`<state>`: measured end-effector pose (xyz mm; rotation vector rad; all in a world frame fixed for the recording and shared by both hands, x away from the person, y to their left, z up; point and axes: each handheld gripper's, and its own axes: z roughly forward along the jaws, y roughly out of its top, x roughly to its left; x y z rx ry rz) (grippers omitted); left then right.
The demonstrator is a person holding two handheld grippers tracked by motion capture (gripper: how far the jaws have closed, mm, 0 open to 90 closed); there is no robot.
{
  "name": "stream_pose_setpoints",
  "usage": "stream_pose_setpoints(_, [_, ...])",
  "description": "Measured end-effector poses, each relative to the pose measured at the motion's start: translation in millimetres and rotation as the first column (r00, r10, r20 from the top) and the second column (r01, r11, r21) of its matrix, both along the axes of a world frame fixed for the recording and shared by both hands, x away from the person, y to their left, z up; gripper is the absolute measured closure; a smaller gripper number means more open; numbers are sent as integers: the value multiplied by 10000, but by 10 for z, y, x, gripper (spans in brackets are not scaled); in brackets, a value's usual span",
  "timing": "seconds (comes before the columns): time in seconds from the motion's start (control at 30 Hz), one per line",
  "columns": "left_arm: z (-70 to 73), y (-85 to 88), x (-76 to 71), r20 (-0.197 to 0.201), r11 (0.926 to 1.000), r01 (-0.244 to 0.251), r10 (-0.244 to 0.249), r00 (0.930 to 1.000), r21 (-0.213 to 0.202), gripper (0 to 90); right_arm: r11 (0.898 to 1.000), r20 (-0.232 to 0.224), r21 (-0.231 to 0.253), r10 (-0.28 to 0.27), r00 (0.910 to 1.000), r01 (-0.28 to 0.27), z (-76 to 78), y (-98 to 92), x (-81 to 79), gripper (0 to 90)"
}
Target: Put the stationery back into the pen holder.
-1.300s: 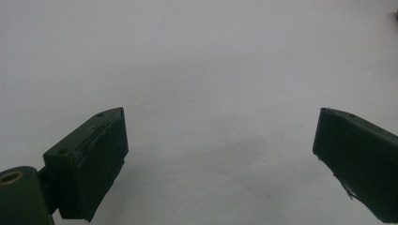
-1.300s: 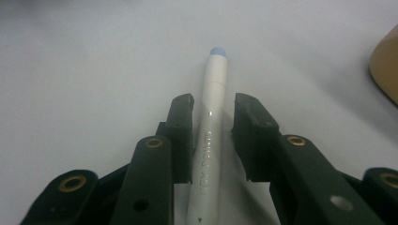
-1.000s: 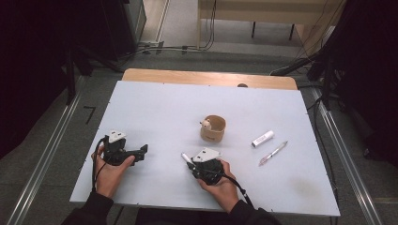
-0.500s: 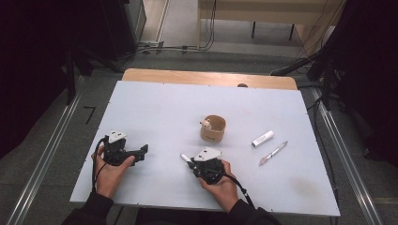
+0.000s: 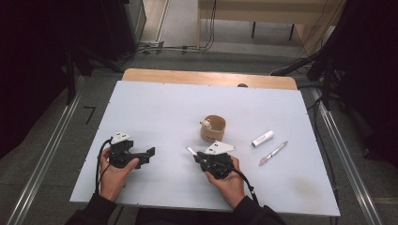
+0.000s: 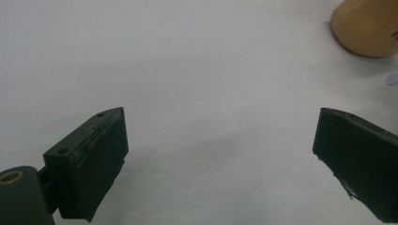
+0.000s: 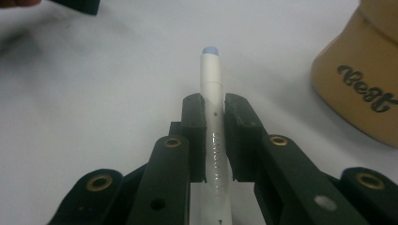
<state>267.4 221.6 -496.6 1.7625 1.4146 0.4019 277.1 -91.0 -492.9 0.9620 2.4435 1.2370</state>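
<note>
Our right gripper [image 7: 214, 136] pinches a white pen [image 7: 212, 89]; our left gripper [image 6: 220, 154] rests spread, empty; the tan cup [image 5: 213, 128] waits just beyond, so we judge placing remains.

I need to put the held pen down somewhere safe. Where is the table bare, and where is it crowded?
Bare: the wide stretch of table between the left gripper and the far wooden edge. Crowded: right of the tan cup, where a white cap and a second pen lie.
</note>
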Motion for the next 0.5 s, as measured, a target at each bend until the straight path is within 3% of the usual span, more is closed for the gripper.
stream_pose_setpoints(0.3, [65,-384,-52,19,9917,1206,-1206,9927,-449,50,9963,85,808,-291,9995,283,211,-153,75,769])
stream_pose_setpoints(0.43, [78,-563,-57,-78,9801,1758,-1773,9841,-918,50,9949,144,950,-355,9993,340,268,-190,91,769])
stream_pose_setpoints(0.5, [97,-689,-54,-138,9699,2072,-2106,9775,-1278,56,9933,182,1093,-393,9991,371,311,-218,107,770])
